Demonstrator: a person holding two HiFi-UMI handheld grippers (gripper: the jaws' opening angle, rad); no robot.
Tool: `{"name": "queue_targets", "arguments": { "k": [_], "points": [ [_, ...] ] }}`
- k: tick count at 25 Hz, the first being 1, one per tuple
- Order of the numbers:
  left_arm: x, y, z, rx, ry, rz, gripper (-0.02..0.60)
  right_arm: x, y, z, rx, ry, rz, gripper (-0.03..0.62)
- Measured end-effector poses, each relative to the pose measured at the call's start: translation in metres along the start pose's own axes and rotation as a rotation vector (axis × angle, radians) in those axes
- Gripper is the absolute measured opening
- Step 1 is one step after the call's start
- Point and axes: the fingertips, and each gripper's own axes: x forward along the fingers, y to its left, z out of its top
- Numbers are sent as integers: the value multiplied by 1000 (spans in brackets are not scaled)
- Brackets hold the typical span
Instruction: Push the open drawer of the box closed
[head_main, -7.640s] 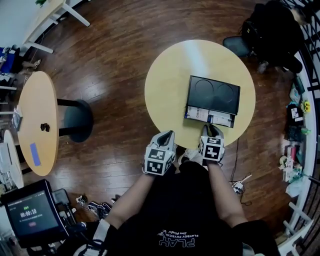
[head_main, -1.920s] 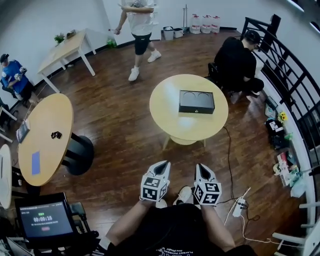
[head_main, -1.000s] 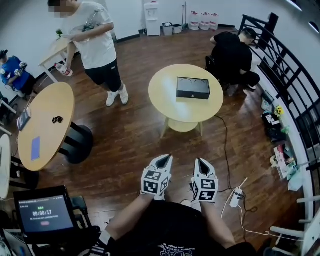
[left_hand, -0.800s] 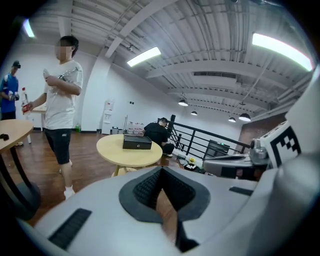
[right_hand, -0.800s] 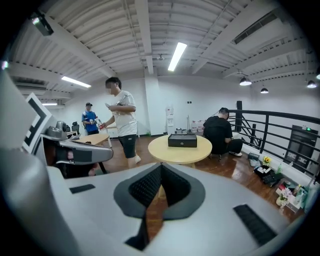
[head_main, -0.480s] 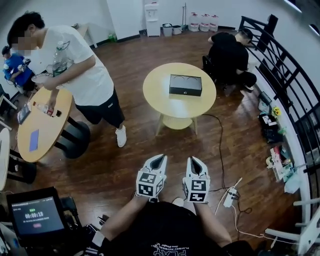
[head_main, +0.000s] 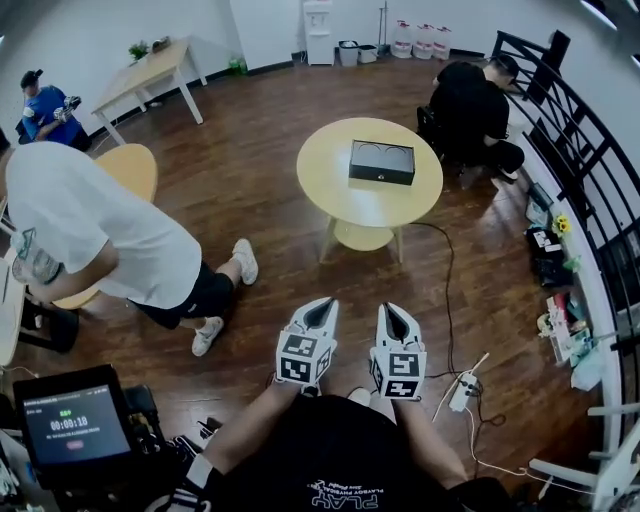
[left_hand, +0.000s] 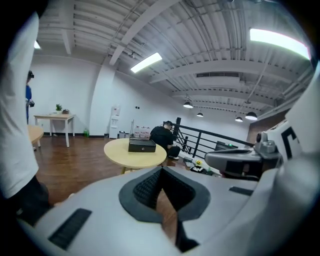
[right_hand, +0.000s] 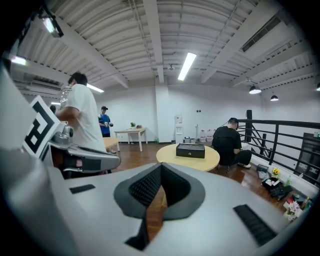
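Round counter (head_main: 330, 195) well off, black box (head_main: 381, 160) on top, drawer (head_main: 380, 177) flush.
My left hand-held gripper (head_main: 320, 306) and right hand-held gripper (head_main: 389, 312): the 2 are pinched closed, nothing in either.

A person in a white T-shirt (head_main: 90, 235) bends low at the left, right in front of a pale round table (head_main: 135, 170). Across the dark wooden floor (head_main: 260, 150), the round yellow counter (head_main: 335, 185) stands mid-room. Beyond it, a person in black (head_main: 470, 95) crouches by the black railing (head_main: 575, 140). In the far corner, someone in blue (head_main: 45, 105) is near a long wooden table (head_main: 150, 68). Water jugs (head_main: 415, 42) line the back wall. Down low, a timer screen (head_main: 75, 425) glows at left and a white power strip (head_main: 462, 392) lies on the floor at right.
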Motion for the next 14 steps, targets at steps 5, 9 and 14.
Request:
{"name": "queue_targets", "arguments": {
  "k": [5, 9, 14],
  "points": [
    [2, 2, -1, 16, 3, -3, -3, 7, 3, -3, 11, 4, 12, 5],
    [1, 5, -1, 16, 6, -1, -3, 10, 5, -3, 0, 8, 9, 5],
    [6, 15, -1, 9, 3, 3, -3, 21, 8, -5, 3, 13, 12, 5]
  ]
}}
